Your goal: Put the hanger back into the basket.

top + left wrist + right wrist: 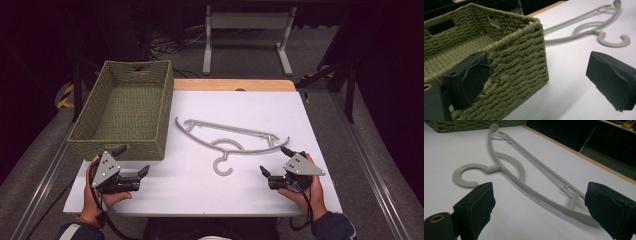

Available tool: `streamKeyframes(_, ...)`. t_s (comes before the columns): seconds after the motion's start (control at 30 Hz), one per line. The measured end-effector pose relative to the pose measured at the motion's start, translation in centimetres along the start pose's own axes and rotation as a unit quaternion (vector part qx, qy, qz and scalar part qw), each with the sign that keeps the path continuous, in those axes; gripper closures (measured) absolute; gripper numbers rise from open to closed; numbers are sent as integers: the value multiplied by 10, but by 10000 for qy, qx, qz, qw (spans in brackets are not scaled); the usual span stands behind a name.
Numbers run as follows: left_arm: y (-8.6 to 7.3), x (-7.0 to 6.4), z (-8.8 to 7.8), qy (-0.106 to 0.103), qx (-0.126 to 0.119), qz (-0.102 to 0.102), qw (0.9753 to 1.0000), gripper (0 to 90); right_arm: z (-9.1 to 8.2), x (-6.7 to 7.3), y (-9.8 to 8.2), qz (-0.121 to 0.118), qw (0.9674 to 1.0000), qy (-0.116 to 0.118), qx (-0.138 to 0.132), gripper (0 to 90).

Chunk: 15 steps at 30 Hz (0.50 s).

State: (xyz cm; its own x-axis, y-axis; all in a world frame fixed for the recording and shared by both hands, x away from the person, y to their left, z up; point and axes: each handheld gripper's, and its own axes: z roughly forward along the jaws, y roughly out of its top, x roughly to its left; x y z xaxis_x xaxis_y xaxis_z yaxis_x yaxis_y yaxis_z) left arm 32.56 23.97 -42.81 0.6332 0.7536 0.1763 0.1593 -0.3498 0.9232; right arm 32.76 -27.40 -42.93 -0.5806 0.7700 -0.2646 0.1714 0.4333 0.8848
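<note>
A grey plastic hanger (pixel 231 138) lies flat on the white table, hook toward me. A green woven basket (pixel 125 111) stands at the far left, with nothing in it. My left gripper (pixel 134 160) is open near the table's front left, just in front of the basket's near wall. In the left gripper view the basket (pixel 499 57) fills the left and the hanger (pixel 596 30) lies at upper right. My right gripper (pixel 275 160) is open at the front right, its jaws close to the hanger's right end. In the right gripper view the hanger (pixel 524 175) runs between the spread jaws.
The white table top (pixel 200 185) has a wooden strip (pixel 235 85) along its far edge. A white metal frame (pixel 247 35) stands on the floor beyond it. Dark stands and cables line both sides.
</note>
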Motion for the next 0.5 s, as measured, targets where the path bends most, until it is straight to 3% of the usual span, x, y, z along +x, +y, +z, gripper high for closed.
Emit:
streamKeyframes(0.1, 0, -2, 2, -51, 31, 55, 10000, 70, 0, 1, -2, -46, 9999, 78, 109, 133)
streamKeyframes(0.4, -6, -6, 2, -285, 89, -32, 9995, 77, 5, -2, 0, -28, 9996, 158, 213, 122)
streamKeyframes(0.5, -7, -7, 3, -325, 77, -13, 9994, 72, 10, -6, 2, -131, 9987, 252, 426, 130)
